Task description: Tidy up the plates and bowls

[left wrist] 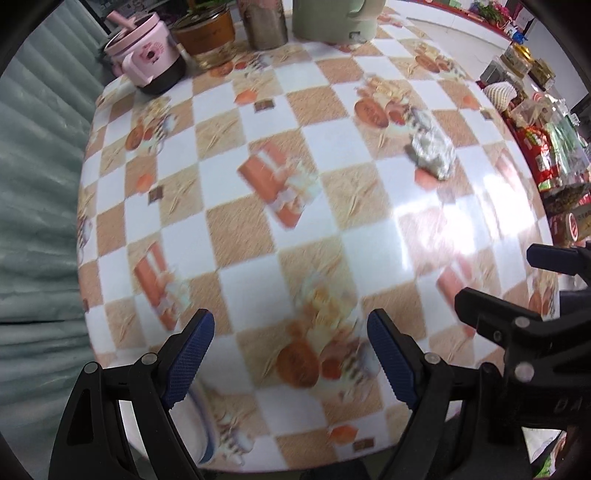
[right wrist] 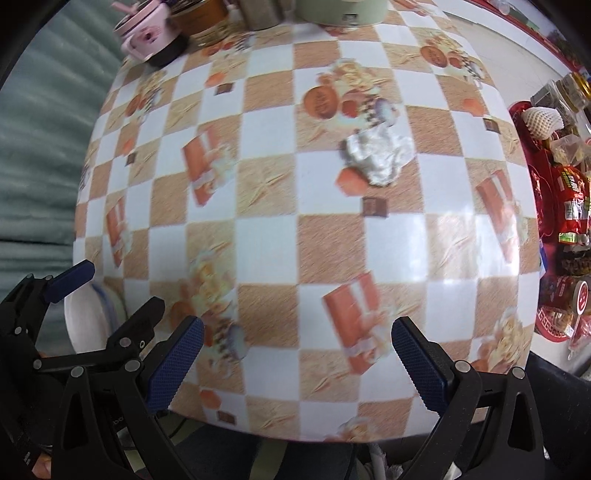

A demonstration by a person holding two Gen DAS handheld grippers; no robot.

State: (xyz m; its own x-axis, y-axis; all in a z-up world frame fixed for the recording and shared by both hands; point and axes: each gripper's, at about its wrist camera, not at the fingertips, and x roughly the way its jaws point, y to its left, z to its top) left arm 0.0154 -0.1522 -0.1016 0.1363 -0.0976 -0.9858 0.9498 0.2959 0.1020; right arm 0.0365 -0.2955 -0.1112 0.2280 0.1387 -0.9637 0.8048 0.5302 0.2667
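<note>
1. While both grippers hang over the checkered tablecloth (left wrist: pixel 258 236), the left gripper (left wrist: pixel 291 354) points down at the table with its blue-padded jaws spread wide and nothing between them.
2. Beside it, the right gripper (right wrist: pixel 297 358) stands just as wide apart, also empty, over the near edge of the table.
3. A white plate (right wrist: pixel 85 321) with a blue rim lies at the table's near left corner, right under the left gripper; no pad touches it as far as I can see.
4. Farther out, a crumpled white wrapper (right wrist: pixel 378 155) lies alone on the cloth.
5. Along the far edge stand a pink lidded pot (left wrist: pixel 147 61), a brown tub (left wrist: pixel 205 31), a metal can (left wrist: pixel 264 26) and a pale green jug (left wrist: pixel 334 20).
</note>
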